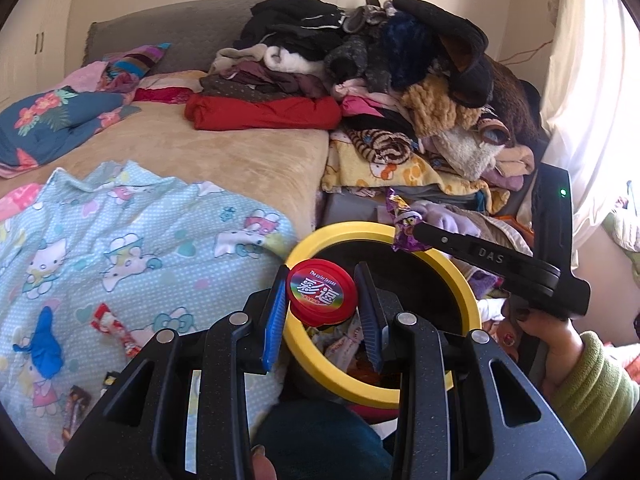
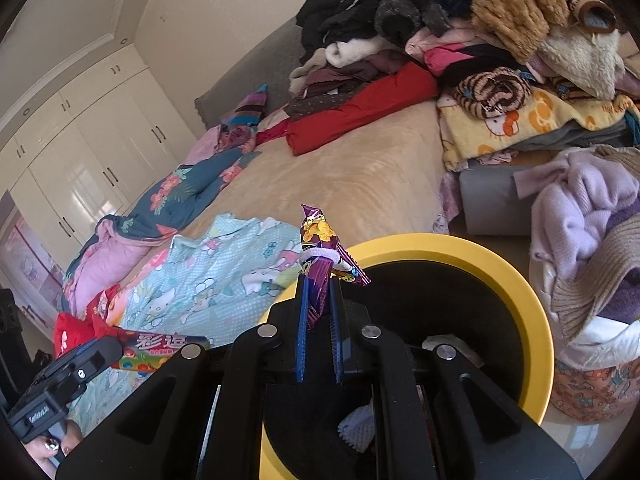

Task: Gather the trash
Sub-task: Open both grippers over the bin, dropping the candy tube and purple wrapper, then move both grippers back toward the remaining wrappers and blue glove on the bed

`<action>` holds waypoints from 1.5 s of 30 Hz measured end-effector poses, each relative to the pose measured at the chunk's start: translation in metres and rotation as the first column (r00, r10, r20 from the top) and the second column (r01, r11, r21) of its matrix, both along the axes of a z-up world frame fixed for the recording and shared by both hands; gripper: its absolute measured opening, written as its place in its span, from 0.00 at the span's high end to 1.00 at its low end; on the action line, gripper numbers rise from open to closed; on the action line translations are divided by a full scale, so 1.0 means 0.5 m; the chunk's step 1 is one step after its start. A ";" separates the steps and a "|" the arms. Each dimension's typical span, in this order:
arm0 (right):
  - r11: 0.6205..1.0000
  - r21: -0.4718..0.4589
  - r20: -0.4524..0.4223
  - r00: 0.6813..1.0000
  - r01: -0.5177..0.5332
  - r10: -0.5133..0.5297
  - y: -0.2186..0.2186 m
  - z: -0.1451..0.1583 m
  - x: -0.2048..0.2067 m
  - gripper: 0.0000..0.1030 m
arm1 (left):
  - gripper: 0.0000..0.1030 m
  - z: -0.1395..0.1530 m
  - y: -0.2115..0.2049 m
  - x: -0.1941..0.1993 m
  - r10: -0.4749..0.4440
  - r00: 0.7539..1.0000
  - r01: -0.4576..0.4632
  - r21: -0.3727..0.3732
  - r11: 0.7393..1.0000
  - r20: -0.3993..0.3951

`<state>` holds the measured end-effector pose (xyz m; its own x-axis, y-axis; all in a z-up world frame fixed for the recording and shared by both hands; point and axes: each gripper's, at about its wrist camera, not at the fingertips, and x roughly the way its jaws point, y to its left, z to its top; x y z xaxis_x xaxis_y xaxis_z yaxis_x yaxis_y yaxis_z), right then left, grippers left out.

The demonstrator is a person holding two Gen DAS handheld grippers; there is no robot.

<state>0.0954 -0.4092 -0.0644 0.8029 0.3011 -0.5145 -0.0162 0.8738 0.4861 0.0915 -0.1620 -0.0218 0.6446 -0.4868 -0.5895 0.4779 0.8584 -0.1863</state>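
Note:
My left gripper (image 1: pixel 321 278) is shut on a red round-lidded candy tub (image 1: pixel 322 298), held over the near-left rim of the black trash bin with a yellow rim (image 1: pixel 470 296). From the right, my right gripper (image 1: pixel 418 232) reaches over the far rim, shut on a purple snack wrapper (image 1: pixel 402 220). In the right wrist view the right gripper (image 2: pixel 319 282) pinches the purple wrapper (image 2: pixel 320 256) upright above the bin's left edge (image 2: pixel 524 292). The left gripper (image 2: pixel 114 346) shows at lower left with the candy tub (image 2: pixel 160 350). Crumpled paper lies inside the bin.
A red-and-white wrapper (image 1: pixel 116 328) and a dark wrapper (image 1: pixel 76 404) lie on the light blue cartoon blanket (image 1: pixel 140 248) on the bed. A tall pile of clothes (image 1: pixel 400 80) stands beyond the bin. A basket of laundry (image 2: pixel 588 260) sits right of the bin.

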 end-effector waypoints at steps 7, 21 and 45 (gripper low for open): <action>1.000 0.003 -0.023 1.000 0.021 -0.021 -0.022 -0.014 0.000 0.90 | 0.75 -0.018 -0.034 0.002 -0.034 0.999 0.034 0.003 0.999 -0.021; 0.995 0.072 -0.146 0.988 0.070 -0.059 -0.075 -0.068 0.013 0.77 | 0.73 -0.070 -0.095 0.019 -0.084 0.994 0.086 0.019 0.996 -0.069; 0.992 -0.120 0.007 0.999 0.039 -0.039 0.070 0.014 -0.005 0.22 | 0.11 -0.052 0.063 0.008 0.179 0.983 -0.181 0.053 0.982 0.038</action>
